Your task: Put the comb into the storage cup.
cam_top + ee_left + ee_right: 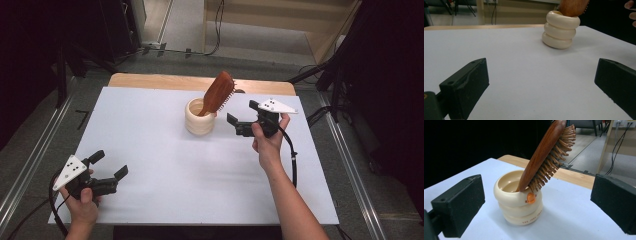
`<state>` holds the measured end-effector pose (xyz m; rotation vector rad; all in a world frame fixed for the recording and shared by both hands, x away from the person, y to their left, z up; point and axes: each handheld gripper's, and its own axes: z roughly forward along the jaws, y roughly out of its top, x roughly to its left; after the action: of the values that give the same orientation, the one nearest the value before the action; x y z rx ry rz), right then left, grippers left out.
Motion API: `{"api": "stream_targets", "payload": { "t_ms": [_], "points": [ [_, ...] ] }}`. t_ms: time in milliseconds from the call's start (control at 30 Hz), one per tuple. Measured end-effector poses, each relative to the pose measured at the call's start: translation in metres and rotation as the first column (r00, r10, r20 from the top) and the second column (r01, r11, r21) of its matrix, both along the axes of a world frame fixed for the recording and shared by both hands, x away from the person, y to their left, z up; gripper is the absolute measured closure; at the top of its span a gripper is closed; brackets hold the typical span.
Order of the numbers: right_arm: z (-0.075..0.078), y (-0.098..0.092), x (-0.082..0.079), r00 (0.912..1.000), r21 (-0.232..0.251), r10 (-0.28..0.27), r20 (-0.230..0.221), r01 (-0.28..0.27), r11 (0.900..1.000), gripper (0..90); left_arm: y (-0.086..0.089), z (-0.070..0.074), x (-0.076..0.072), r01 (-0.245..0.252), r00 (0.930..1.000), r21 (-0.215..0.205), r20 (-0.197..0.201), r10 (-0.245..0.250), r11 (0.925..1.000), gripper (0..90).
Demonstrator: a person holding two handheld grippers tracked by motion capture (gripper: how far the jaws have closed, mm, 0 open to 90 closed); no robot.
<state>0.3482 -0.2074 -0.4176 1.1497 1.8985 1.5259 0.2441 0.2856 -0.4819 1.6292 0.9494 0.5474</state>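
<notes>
A cream ribbed cup (199, 119) (560, 29) (518, 201) stands near the middle back of the white table. A brown wooden hairbrush (216, 93) (546, 155) leans in it handle-down, with the bristles facing right. My right gripper (243, 116) (536, 202) hovers just right of the cup, open, jaws pointing at it with nothing between them. My left gripper (109, 164) (541, 85) sits at the near left of the table, open and empty, aimed toward the cup from far off.
The white sheet (165, 160) covers a wooden table (150, 81) whose bare edge shows at the back. Metal rails and cables run along the floor on both sides.
</notes>
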Motion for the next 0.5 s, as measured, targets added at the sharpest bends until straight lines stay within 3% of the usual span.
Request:
{"api": "stream_targets", "payload": {
  "t_ms": [500],
  "points": [
    [-0.007, -0.022, -0.026, 0.9998, -0.028, -0.008, 0.019, 0.009, 1.0, 0.0, 0.0, 0.0, 0.0, 0.0, 1.0, 0.002, 0.0, 0.0, 1.0, 0.0]
  ]
}}
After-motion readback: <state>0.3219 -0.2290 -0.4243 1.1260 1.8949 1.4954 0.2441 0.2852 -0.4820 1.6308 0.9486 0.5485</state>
